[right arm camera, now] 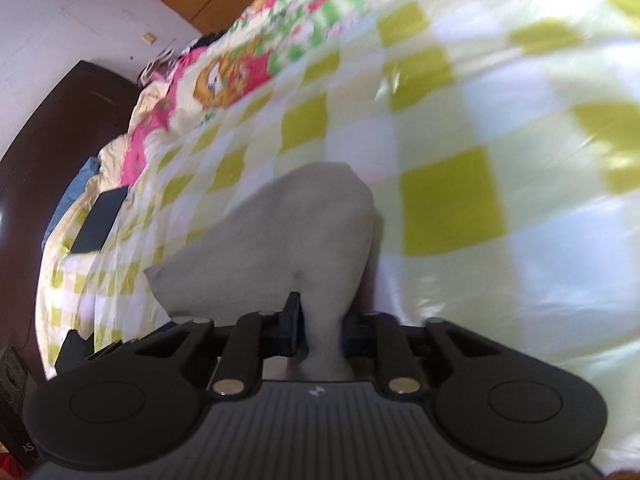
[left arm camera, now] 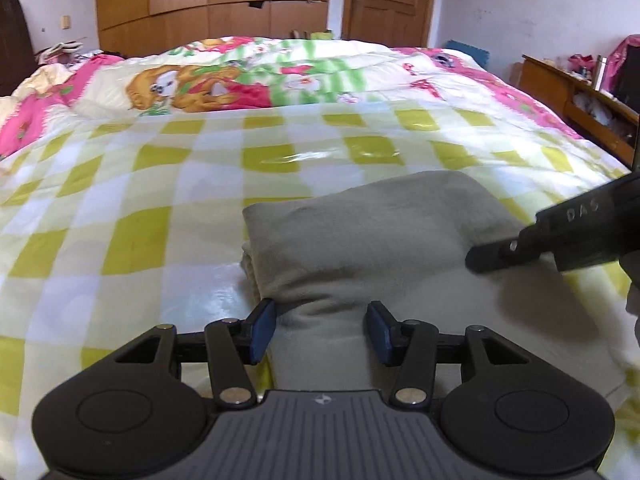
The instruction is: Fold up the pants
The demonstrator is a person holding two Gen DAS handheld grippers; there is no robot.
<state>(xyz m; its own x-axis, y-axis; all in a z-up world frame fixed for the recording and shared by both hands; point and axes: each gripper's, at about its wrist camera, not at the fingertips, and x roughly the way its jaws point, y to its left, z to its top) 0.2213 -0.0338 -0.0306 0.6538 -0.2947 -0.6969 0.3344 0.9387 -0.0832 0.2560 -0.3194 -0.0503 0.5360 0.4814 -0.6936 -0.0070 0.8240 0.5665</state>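
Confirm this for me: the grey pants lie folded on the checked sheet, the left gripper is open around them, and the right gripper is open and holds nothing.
Not quite. The right gripper is not empty: the right wrist view shows its blue pads pinching a bunch of the grey pants. The rest holds: the pants lie folded on the checked sheet, and the left gripper stands open around them.

Your pale grey pants lie folded into a thick stack on the checked bed cover, one end bunched upward.

"DAS" embossed on right gripper body; "AS" on black box.
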